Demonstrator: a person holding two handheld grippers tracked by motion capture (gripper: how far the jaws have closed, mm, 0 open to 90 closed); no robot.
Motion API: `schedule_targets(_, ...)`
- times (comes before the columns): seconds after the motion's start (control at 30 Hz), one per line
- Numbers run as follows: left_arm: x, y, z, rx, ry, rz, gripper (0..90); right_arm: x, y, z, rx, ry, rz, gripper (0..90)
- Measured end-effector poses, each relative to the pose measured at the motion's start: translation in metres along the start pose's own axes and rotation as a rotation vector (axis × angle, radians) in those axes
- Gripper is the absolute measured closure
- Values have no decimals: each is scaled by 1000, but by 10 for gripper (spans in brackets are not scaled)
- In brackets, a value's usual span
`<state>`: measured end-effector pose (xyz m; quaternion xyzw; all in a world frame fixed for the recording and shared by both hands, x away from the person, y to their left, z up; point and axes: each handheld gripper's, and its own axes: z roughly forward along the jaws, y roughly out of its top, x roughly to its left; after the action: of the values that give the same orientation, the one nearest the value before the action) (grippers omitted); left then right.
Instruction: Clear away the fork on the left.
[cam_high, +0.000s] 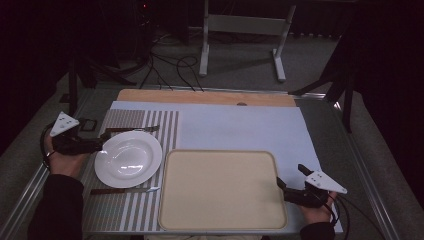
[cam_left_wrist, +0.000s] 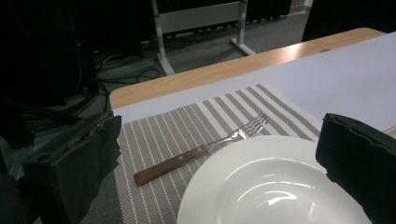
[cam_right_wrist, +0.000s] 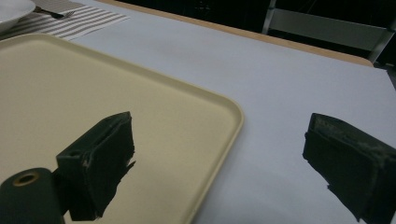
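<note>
- The left gripper (cam_high: 102, 141) sat at the left edge of the white plate (cam_high: 128, 159), its jaws spread wide with nothing between them yet.
- In the left gripper view, the plate's (cam_left_wrist: 275, 186) rim lay between the two jaws, one jaw out over the striped placemat (cam_left_wrist: 187, 126), the other over the plate's far side.
- The fork (cam_left_wrist: 205, 148) lay on the placemat just beyond the plate, close to its rim, wooden handle toward the left jaw.
- A knife (cam_high: 125, 190) lay on the placemat at the plate's near side, just clear of the rim.
- The beige tray (cam_high: 222, 190) stood just right of the plate, its flat inside bare and open.
- The right gripper (cam_high: 282, 186) hovered at the tray's right edge, jaws wide apart and holding nothing.
- In the right gripper view, one jaw hung over the tray (cam_right_wrist: 140, 93), the other over the pale blue table cover (cam_right_wrist: 280, 79); the tray's rim ran between them.
- The table cover behind the tray lay bare up to the wooden table edge (cam_high: 200, 96).
</note>
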<state>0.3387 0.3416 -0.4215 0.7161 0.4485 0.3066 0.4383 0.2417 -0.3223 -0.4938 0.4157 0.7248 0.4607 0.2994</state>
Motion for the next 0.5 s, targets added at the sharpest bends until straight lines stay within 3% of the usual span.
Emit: schedule_targets(0.5,10,6,18,45,29,11,0,0,0,-1,-3,-4,-2,84)
